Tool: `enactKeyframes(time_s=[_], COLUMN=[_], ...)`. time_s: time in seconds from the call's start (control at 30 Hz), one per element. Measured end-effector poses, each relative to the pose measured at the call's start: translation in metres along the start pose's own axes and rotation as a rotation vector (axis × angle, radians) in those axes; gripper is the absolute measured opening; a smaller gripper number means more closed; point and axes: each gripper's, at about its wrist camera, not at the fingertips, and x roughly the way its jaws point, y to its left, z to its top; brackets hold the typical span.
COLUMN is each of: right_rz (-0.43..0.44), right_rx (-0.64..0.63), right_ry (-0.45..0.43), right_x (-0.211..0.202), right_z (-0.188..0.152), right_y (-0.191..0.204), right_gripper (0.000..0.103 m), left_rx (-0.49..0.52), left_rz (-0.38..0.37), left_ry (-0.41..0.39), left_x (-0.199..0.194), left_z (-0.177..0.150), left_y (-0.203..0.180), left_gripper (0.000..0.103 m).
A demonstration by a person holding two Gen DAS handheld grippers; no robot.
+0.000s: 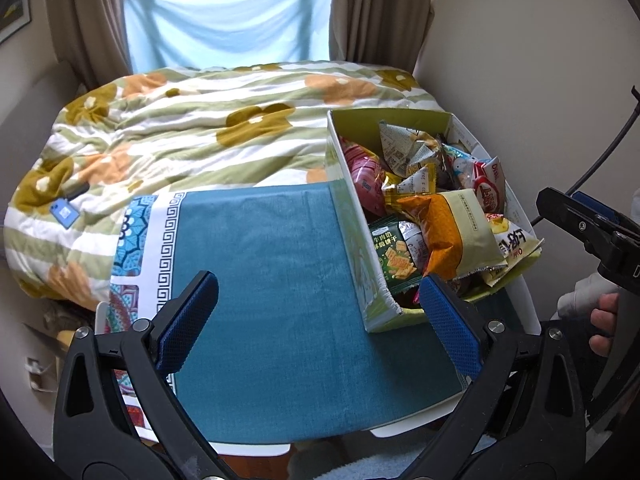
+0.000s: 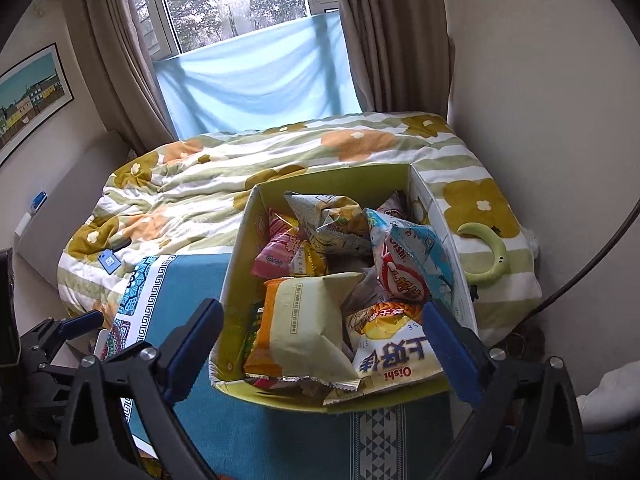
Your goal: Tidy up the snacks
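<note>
Hovering near snack box (image 2: pixel 240 264) rim, left gripper (image 1: pixel 318 296) and right gripper (image 2: pixel 324 328), jaws spread.

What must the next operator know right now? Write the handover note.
Left gripper: open, empty, hovering over the teal cloth beside the box.
Right gripper: open, empty, poised above the near end of the cardboard box.
Snacks: all piled loose in the box, including the orange-and-cream bag on top, the Oishi bag at the near right, a pink packet further back.
Done: nothing visibly sorted; no snack lies on the cloth.
Left: take packets out and arrange them, probably starting with the orange-and-cream bag.
</note>
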Motion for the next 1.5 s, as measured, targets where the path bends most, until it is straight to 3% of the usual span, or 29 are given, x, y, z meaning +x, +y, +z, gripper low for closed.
enactKeyframes(time_s=[0.33,0.57,0.8,1.5], right_rz=[-0.050,-0.116,-0.134,-0.090], right_rx=[-0.067,-0.110,-0.124,-0.108], right_ry=[-0.136,-0.216,-0.251,-0.272], right_x=[-0.085,-0.133,-0.146,-0.152], right_z=[-0.027,-0.065,-0.086,-0.091], right_y=[0.063,0.102,0.112,0.101], right_gripper=[0.099,0.099,0.099,0.102], left_rx=[-0.005,0.008,-0.015,-0.017], left_rz=[0.063,0.135,0.156,0.190], left_ry=[-0.240,-0.343,-0.374,-0.375], left_x=[-0.122,-0.170,-0.184,-0.183], left_z=[-0.037,-0.077,-0.098,-0.099], left_y=[0.040,0.048,0.045,0.027], left_gripper=[0.103,0.103,0.103,0.103])
